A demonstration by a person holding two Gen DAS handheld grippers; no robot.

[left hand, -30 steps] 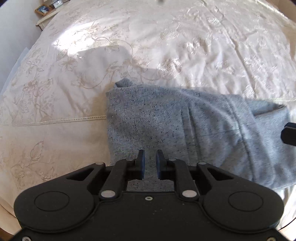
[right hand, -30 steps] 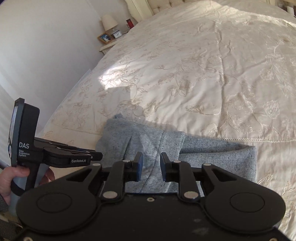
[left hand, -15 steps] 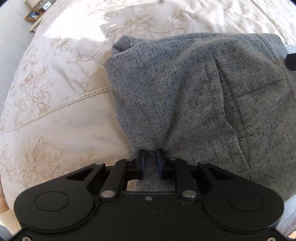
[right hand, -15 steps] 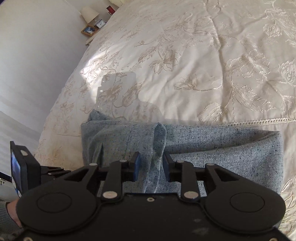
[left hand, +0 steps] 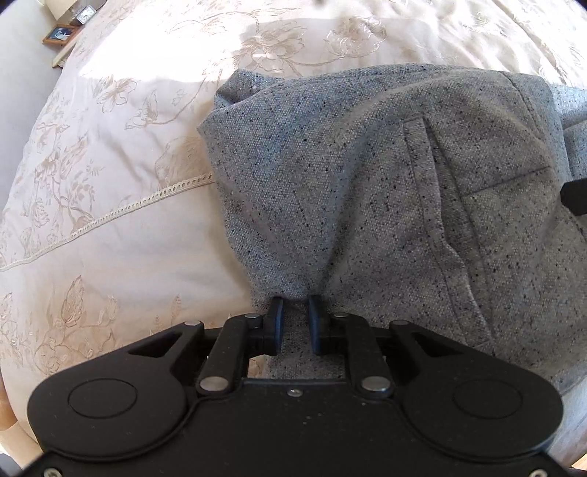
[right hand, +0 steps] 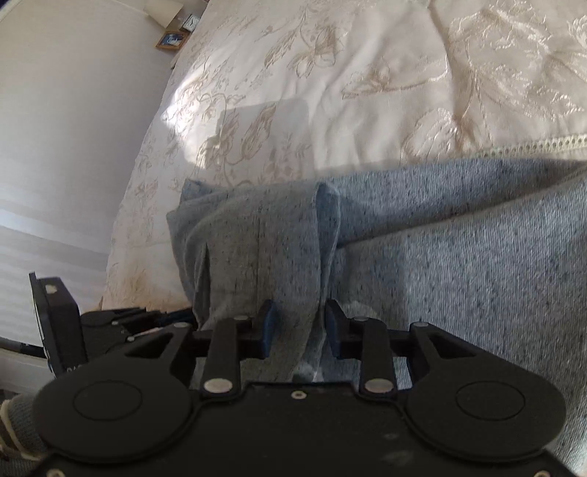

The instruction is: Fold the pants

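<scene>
Left gripper pinches a gathered tuck of the grey pants, jaws nearly together, pinning that near edge so the fold keeps its shape. Right gripper straddles a raised ridge of the same cloth, its jaws opening, pads clear of the fabric. Beneath the pants spreads the cream embroidered bedspread, bearing the garment near its edge.

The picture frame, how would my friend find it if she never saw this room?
Start at the big cream bedspread with the flower stitching. Follow its left edge to the far corner, where a small ledge sits against the wall. The picture frame lies there: brown wood around a blue photo, next to a little clock, which is pale and has a dial.
</scene>
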